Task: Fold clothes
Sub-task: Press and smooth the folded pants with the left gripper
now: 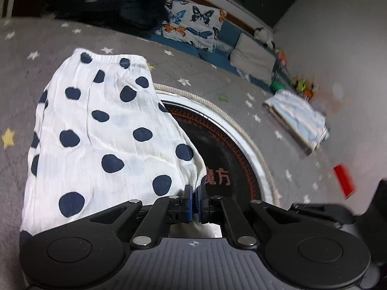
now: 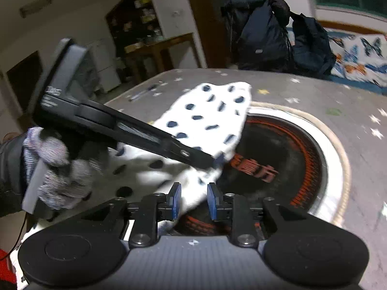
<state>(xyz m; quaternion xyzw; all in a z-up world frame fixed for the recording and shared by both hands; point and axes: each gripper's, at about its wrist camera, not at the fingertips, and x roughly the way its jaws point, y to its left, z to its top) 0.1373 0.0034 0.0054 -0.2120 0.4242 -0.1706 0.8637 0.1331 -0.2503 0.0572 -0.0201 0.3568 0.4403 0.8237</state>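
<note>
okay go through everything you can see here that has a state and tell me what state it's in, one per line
Left gripper: shut on the polka-dot garment's edge.
Right gripper: open, cloth lying between its fingers.
Polka-dot garment: partly spread on the table, one edge lifted, not yet folded.
Striped cloth: folded, lying apart on the table.
Butterfly pillow: propped upright at the far side.
Backpack: standing, closed as far as shows.

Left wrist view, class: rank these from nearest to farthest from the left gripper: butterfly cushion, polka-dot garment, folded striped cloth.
1. polka-dot garment, at the left gripper, spreading left.
2. folded striped cloth, on the mat to the right.
3. butterfly cushion, at the far edge.
</note>
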